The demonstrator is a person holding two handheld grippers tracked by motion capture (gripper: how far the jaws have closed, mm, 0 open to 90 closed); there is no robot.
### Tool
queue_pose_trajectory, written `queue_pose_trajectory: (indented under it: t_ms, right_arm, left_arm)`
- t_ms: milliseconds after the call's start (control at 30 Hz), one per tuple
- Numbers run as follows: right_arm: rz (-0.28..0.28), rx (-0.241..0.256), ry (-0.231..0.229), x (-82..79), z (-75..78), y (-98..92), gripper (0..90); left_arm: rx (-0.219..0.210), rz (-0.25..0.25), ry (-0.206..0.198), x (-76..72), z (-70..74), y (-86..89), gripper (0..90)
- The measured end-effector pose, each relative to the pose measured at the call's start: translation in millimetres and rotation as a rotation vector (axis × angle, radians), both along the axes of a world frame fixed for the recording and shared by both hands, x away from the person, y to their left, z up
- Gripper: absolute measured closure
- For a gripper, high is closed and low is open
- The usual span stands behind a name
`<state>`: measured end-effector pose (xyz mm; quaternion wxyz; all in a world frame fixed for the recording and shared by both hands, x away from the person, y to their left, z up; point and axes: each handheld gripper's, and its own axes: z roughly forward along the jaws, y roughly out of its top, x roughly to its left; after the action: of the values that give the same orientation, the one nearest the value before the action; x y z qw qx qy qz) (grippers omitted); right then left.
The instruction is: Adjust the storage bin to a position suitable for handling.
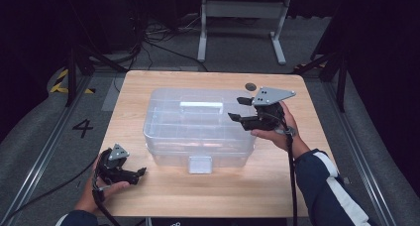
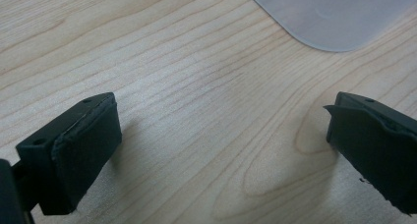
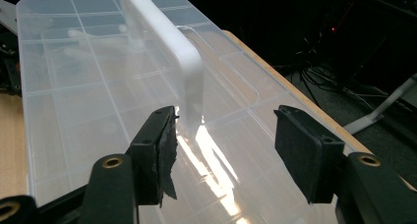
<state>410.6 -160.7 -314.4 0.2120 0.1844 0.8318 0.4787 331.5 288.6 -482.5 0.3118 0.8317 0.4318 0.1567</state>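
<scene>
the left gripper (image 1: 130, 172) rests low at the near left corner of the table (image 1: 163, 196), jaws spread and holding nothing, a little apart from the clear box (image 1: 198, 129). the box stands in the middle of the table with its lid closed. the right gripper (image 3: 223, 135) hangs over the lid, jaws spread, just before the white handle (image 3: 167, 42). i judge the step is the approach to the handle; next the gripper must go forward around it and close.

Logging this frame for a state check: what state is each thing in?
Clear storage box: lid on, front latch down.
Lid handle: upright.
Left gripper: open, low over the table, holding nothing.
Right gripper: open, at the handle's end, holding nothing.
</scene>
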Motion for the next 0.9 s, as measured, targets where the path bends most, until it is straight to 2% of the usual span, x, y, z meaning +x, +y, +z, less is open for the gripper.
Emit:
queue_pose_trajectory:
  t_ms: [233,500,767,800,900]
  right_arm:
    - [0.033,-0.022,-0.004,0.3,1.0,12.6,43.2]
    - [0.04,-0.038,-0.006,2.6,3.9,22.1,46.2]
    - [0.06,-0.057,-0.006,5.0,5.0,29.5,56.1]
    - [0.063,-0.056,0.002,5.4,4.8,30.6,60.5]
    - [0.059,-0.06,0.008,5.8,4.5,31.4,62.9]
  left_arm:
    - [0.002,-0.001,-0.002,0.2,0.1,0.2,0.4]
    - [0.0,-0.001,-0.001,0.1,0.0,0.0,0.4]
    - [0.002,-0.001,-0.001,0.1,0.1,0.1,0.4]
    - [0.001,0.0,0.0,0.0,0.0,0.0,0.4]
    - [0.002,-0.001,-0.001,0.1,0.1,0.1,0.4]
